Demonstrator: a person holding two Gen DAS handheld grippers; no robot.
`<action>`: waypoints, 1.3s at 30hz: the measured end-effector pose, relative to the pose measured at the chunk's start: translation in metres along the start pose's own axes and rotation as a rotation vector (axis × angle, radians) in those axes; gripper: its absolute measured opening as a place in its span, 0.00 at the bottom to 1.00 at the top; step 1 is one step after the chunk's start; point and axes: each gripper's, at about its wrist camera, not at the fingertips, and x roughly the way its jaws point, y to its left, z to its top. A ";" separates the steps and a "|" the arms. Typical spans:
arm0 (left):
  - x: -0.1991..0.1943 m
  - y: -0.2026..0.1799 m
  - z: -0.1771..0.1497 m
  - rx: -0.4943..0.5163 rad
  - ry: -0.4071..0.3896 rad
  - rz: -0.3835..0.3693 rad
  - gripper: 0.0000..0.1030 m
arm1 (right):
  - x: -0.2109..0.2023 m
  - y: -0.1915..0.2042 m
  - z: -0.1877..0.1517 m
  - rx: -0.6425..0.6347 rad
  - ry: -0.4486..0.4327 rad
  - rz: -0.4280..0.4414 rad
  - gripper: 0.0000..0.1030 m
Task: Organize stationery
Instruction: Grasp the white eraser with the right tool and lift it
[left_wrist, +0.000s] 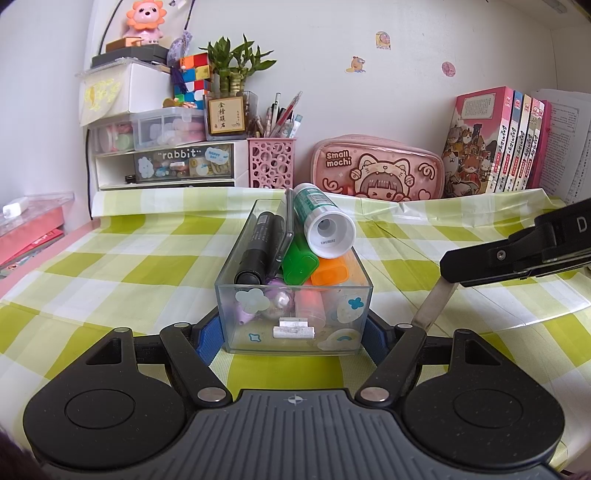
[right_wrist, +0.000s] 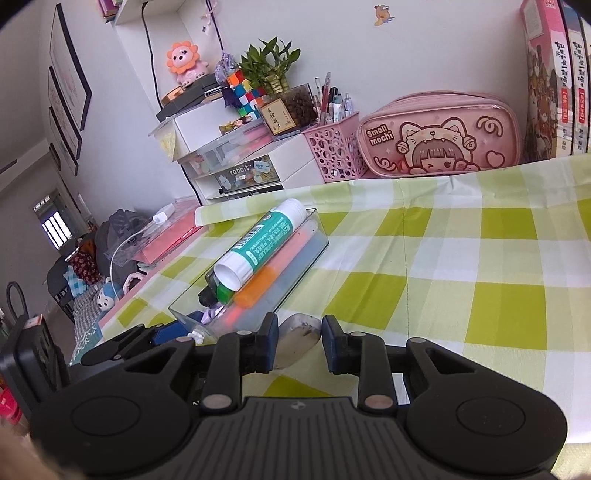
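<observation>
A clear plastic box (left_wrist: 236, 302) stands on the green-checked cloth, and the blue pads of my left gripper (left_wrist: 293, 339) are shut on its two side walls. Inside lie a black marker (left_wrist: 258, 251), a green highlighter (left_wrist: 299, 262), an orange highlighter (left_wrist: 328, 271) and small bits. A green-and-white glue stick (left_wrist: 321, 218) rests on top of them. My right gripper (right_wrist: 300, 328) is just right of the box (right_wrist: 310, 243), shut on a flat grey metal strip (right_wrist: 299, 339) with a rounded end. The strip (left_wrist: 436, 306) slants down from the right gripper (left_wrist: 454, 266) towards my left gripper's right finger.
Along the back wall stand a pink pen holder (left_wrist: 271, 162), a pink pencil case (left_wrist: 376, 166), a row of books (left_wrist: 491, 140) and a drawer unit (left_wrist: 166, 166). The table's pink edge (left_wrist: 37, 258) runs along the left. Checked cloth (right_wrist: 461, 258) lies open to the right of the box.
</observation>
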 end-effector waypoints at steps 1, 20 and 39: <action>0.000 0.000 0.000 0.000 0.000 0.000 0.71 | -0.002 0.001 0.002 -0.003 -0.007 -0.002 0.27; 0.000 0.000 0.000 0.000 -0.001 -0.001 0.71 | 0.035 0.072 0.045 -0.128 -0.016 0.118 0.20; 0.003 0.001 0.002 -0.002 -0.002 0.003 0.71 | 0.046 0.023 0.008 -0.193 0.105 -0.101 0.55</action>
